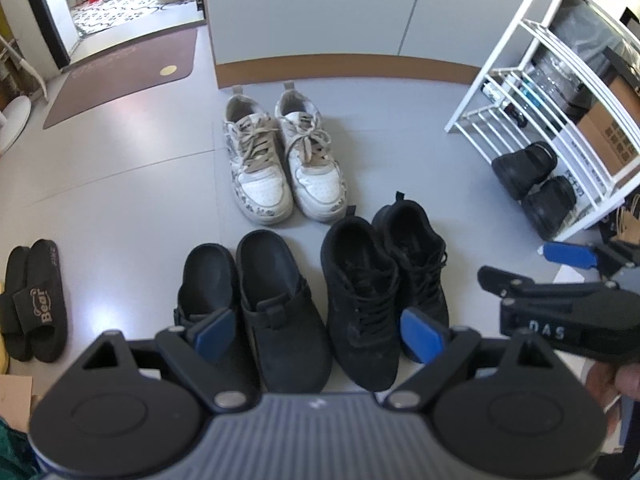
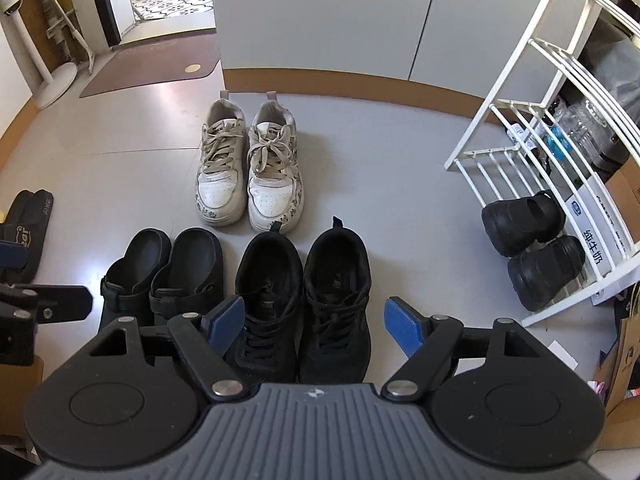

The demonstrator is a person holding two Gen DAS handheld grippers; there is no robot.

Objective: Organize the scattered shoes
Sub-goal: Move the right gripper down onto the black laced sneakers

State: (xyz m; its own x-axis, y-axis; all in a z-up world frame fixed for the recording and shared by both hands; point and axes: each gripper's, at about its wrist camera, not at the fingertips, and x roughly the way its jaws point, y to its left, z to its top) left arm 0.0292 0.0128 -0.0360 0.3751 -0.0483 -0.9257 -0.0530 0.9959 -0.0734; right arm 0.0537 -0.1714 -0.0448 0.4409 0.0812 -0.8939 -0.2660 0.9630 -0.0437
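Three pairs stand side by side on the grey floor: white lace-up sneakers (image 1: 280, 160) (image 2: 248, 168) at the back, black clogs (image 1: 256, 308) (image 2: 168, 276) in front on the left, black lace-up sneakers (image 1: 380, 288) (image 2: 304, 304) in front on the right. My left gripper (image 1: 320, 334) hovers open above the clogs and the black sneakers, nothing between its blue pads. My right gripper (image 2: 314, 326) hangs open over the black sneakers, also holding nothing. The right gripper (image 1: 560, 280) shows at the right of the left wrist view.
A pair of black slippers (image 1: 34, 304) (image 2: 24, 216) lies far left. A white wire shoe rack (image 1: 540, 92) (image 2: 540, 120) at right has black shoes (image 1: 532, 184) (image 2: 528, 248) at its foot. Brown doormat (image 1: 120, 72), grey cabinet (image 1: 340, 12), cardboard boxes at right.
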